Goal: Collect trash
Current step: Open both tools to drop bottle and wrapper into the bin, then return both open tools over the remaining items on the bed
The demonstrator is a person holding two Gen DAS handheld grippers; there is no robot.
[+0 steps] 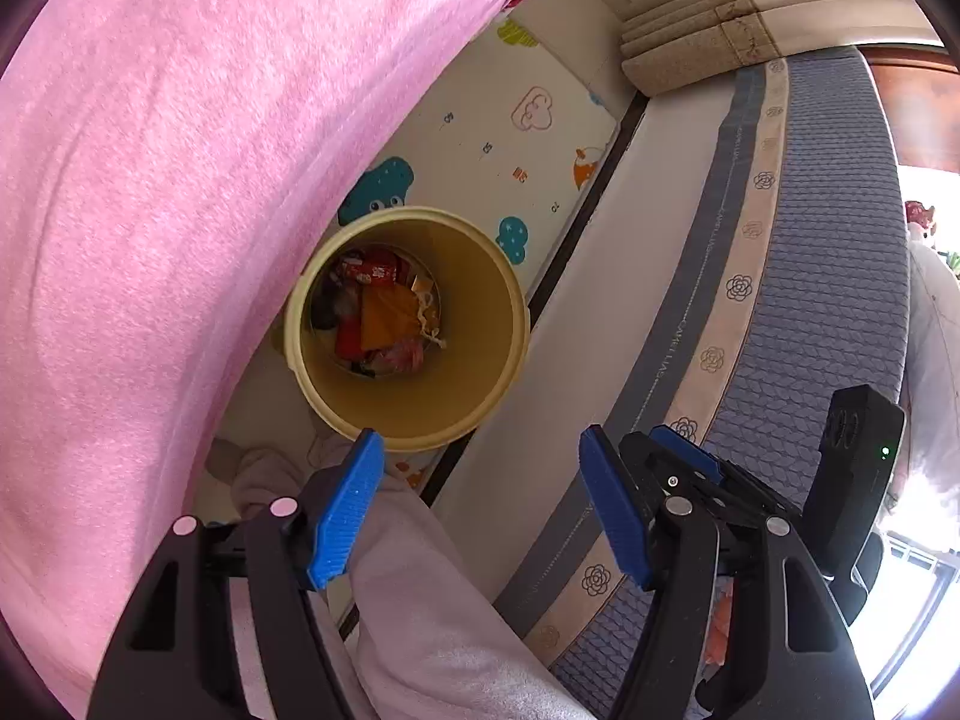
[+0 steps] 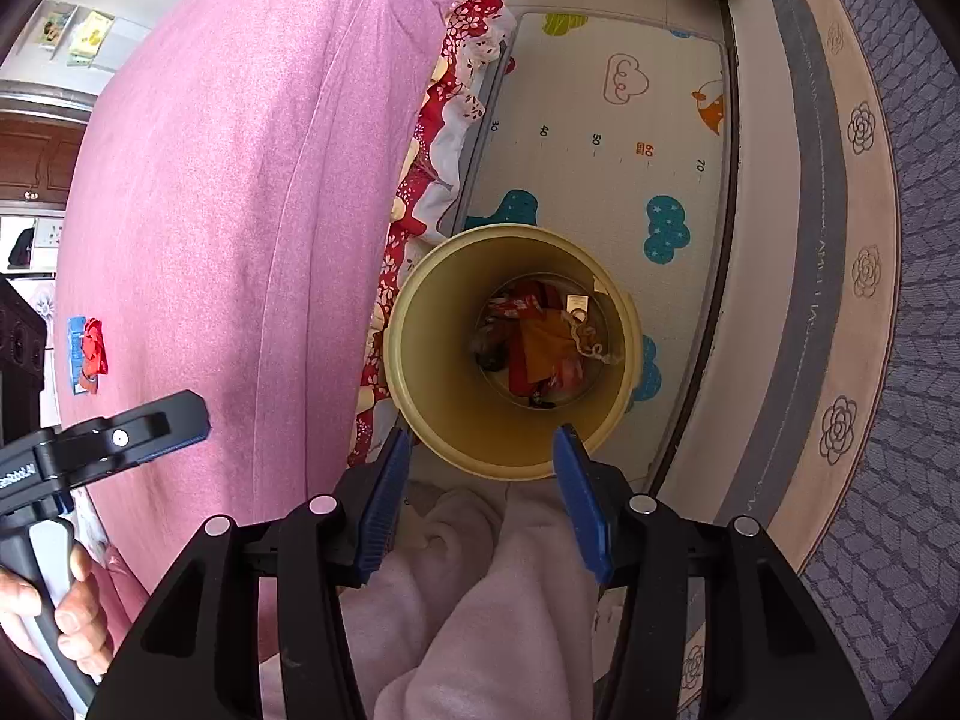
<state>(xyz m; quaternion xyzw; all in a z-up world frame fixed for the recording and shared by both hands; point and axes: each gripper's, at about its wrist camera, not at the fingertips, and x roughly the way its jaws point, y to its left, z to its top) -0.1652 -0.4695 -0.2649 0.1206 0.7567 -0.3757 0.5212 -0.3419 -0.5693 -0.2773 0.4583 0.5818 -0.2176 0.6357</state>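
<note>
Landmark: the yellow bin [image 1: 408,324], standing upright on a play mat [image 1: 510,138] printed with clouds and numbers.

Bin contents: trash [image 2: 543,348] lies at the bottom, comprising red wrappers, an orange sheet and a pale stringy piece. The individual items are too small and too jumbled to name with certainty.

Left gripper [image 1: 480,504]: positioned above the bin's near rim and pointing steeply down. Its blue pads [image 1: 345,510] stand wide apart with nothing between them.

Right gripper [image 2: 480,498]: also above the bin's near rim, pointing down into the opening. Its jaws are parted at a moderate width and hold nothing.

Surroundings: a pink blanket [image 1: 168,210] hangs over the bed to the left of the bin, close to its rim. In the right wrist view a red floral frill [image 2: 444,138] shows below the blanket, just beside the bin. To the right of the bin, beyond the mat's edge, runs a grey quilted mattress [image 1: 834,252] with a band of rose motifs. A pale pink garment [image 2: 480,600] lies below both grippers, on the near side of the bin.

In the right wrist view a hand [image 2: 66,612] grips the left gripper's handle, well to the left of the bin.
</note>
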